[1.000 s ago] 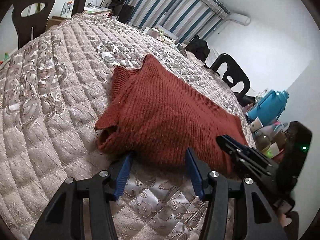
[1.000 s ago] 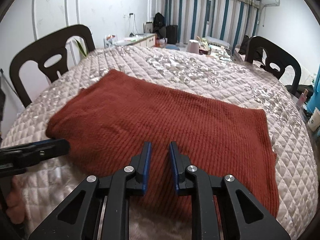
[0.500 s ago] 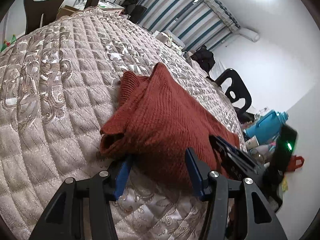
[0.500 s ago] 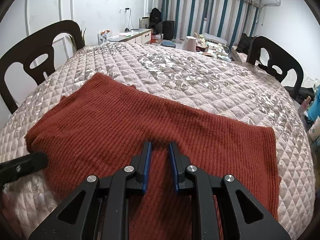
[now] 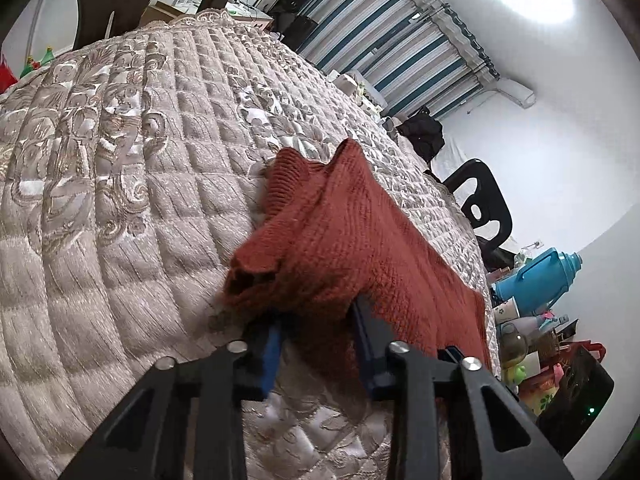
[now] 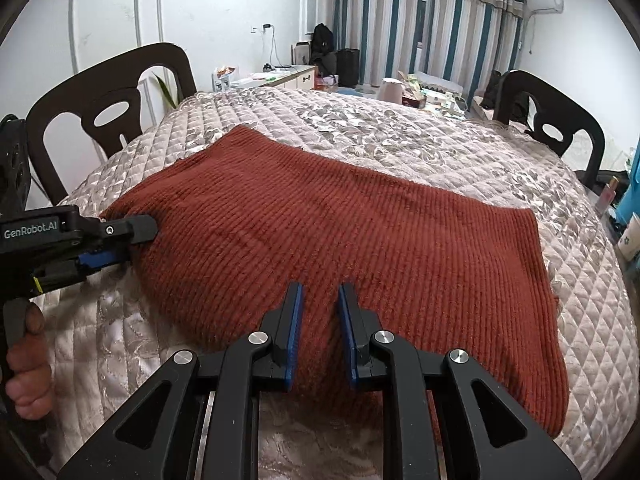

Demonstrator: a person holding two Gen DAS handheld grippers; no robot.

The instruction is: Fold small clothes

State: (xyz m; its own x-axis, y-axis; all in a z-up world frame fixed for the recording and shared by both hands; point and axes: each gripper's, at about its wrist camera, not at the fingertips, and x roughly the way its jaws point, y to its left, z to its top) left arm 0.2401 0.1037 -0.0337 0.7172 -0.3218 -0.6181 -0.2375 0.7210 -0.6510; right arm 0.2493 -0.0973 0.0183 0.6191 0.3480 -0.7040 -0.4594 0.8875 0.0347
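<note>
A rust-red knitted sweater lies spread across the middle of a round table covered by a quilted beige cloth, its ribbed body stretching from the near edge of the table toward the far side. The right gripper sits at the sweater's near hem, its blue-padded fingers a narrow gap apart with a fold of the knit rising between them; the cloth seems caught there, though I cannot tell for sure that the pads are biting it. Off to the left end of the sweater, the left gripper has its blue pads on either side of a bunched wad of the fabric, which hangs over and between the fingers, and the sweater's edge there is lifted off the cloth into a ridge. In the right wrist view the same left gripper pokes under the sweater's left corner, with the person's hand wrapped around its handle. Dark chairs stand around the table, one behind the sweater's left end and another beyond its far right. A blue thermos jug stands past the sweater's right end, off the table, among small cups and boxes. Striped curtains hang on the wall behind the table.
</note>
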